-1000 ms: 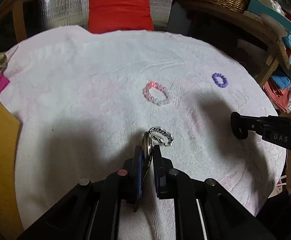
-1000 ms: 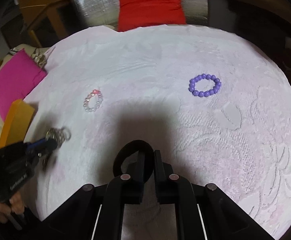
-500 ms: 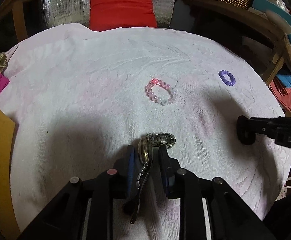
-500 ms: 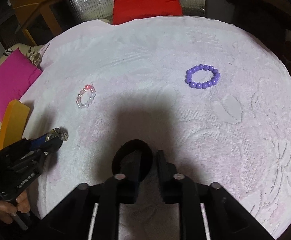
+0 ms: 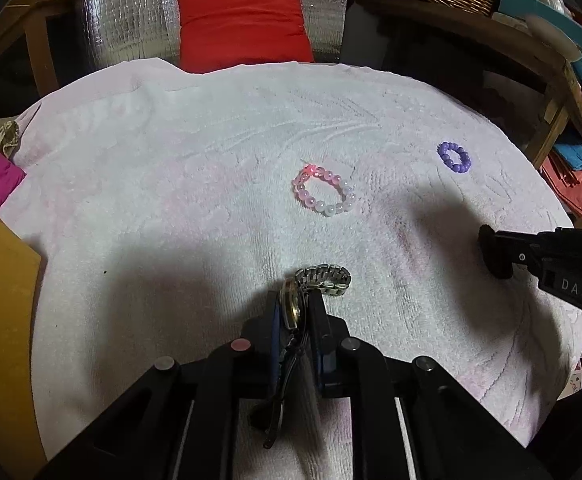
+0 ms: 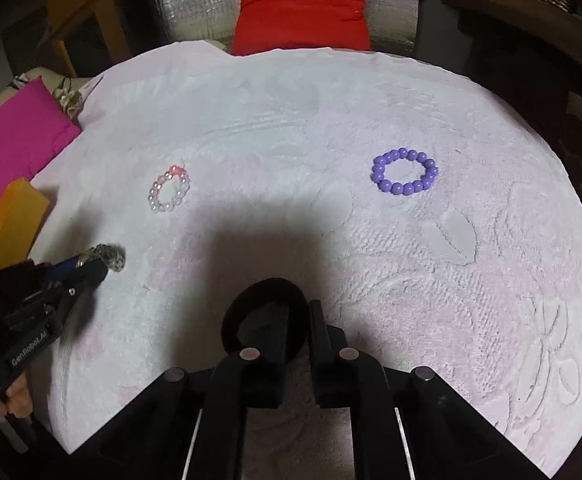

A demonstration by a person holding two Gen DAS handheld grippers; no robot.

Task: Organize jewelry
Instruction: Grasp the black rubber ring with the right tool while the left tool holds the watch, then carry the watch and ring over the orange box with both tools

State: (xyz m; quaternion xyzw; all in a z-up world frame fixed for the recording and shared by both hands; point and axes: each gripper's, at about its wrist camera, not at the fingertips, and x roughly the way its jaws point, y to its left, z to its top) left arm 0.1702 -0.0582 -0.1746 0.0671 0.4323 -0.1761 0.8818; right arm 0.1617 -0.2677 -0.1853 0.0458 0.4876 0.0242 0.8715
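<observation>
Left gripper (image 5: 295, 304) clamped on metal watch (image 5: 319, 280), jaws just closed again after a brief loosening, band curling out ahead of the tips. Right gripper (image 6: 295, 320) pinched narrow on black ring (image 6: 265, 316), also just re-closed. Ahead on white cloth (image 6: 411, 280): pink bead bracelet (image 5: 323, 192), purple bead bracelet (image 6: 405, 171), both loose. No tray or box visible; nothing sorted yet, seemingly early.

My round table (image 6: 491, 280) wears a pale pink embossed towel (image 5: 211, 168). On the cloth lie a pink-and-white bead bracelet (image 5: 323, 194) near the middle and a purple bead bracelet (image 6: 405, 171) well apart, to its right
</observation>
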